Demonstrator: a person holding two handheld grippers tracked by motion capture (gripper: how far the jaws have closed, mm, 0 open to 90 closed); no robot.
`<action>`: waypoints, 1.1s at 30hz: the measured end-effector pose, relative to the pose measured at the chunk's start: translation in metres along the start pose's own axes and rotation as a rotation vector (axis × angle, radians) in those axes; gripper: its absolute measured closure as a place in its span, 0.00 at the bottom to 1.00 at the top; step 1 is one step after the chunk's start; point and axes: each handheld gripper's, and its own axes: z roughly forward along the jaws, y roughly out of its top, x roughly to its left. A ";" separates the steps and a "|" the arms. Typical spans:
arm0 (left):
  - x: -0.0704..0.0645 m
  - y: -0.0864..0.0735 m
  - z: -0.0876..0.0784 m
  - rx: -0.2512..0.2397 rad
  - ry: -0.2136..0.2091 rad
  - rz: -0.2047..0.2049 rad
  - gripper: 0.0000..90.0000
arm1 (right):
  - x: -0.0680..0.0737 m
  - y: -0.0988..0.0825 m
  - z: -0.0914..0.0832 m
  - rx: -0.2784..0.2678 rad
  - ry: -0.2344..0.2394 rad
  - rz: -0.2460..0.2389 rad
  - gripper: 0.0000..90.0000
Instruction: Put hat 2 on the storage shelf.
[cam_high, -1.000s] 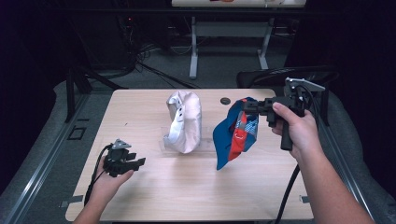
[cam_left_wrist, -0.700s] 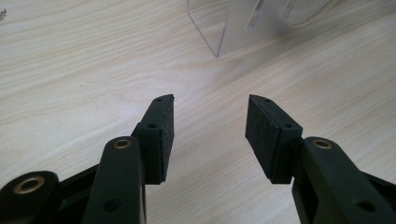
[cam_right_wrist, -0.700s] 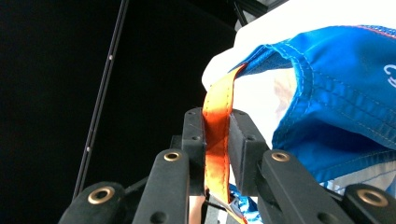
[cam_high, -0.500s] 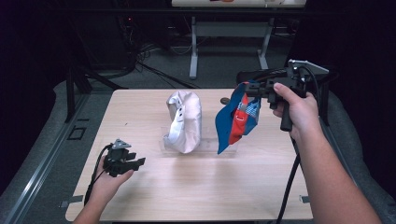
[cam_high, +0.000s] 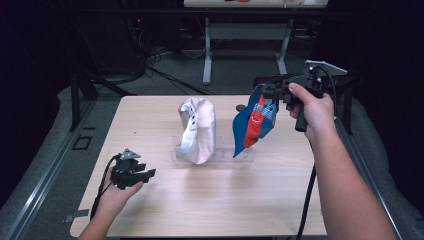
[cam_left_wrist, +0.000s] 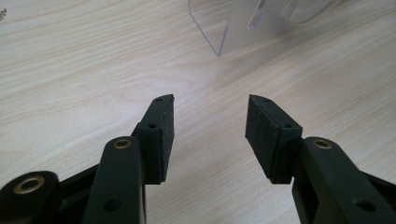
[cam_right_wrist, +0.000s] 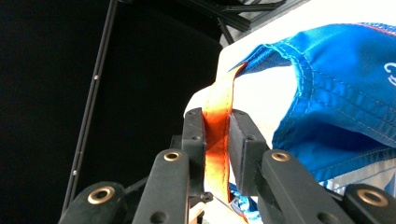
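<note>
A blue cap (cam_high: 252, 122) with a red panel hangs by its orange strap (cam_right_wrist: 218, 112) from my right gripper (cam_high: 265, 92), which is shut on that strap above the table's right side. In the right gripper view the pads (cam_right_wrist: 194, 135) press the strap flat, and the blue cloth (cam_right_wrist: 345, 93) spreads out to the right. A silvery white cap (cam_high: 197, 130) stands on a clear stand (cam_high: 240, 154) at the table's middle. My left gripper (cam_high: 145, 174) rests low at the front left, open, with only bare wood between its pads (cam_left_wrist: 163, 135).
The wooden table (cam_high: 200, 205) has bare room in front of the stand. A small dark round object (cam_high: 240, 107) lies behind the blue cap. The corner of the clear stand (cam_left_wrist: 233, 28) lies ahead of the left gripper. Desk legs and cables fill the dark floor behind.
My right hand has moved up and away over the table with the blue cap, lifting its lower end. The left hand has kept still.
</note>
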 end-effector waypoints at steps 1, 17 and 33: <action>0.000 0.000 0.000 0.000 0.000 0.000 0.58 | 0.000 0.000 0.000 0.000 0.000 0.000 0.87; 0.001 0.000 0.000 -0.002 0.001 -0.004 0.58 | -0.012 -0.001 0.027 0.027 -0.027 0.007 0.87; 0.001 0.000 0.000 0.003 -0.002 0.003 0.58 | -0.032 -0.009 0.037 0.051 -0.069 0.020 0.86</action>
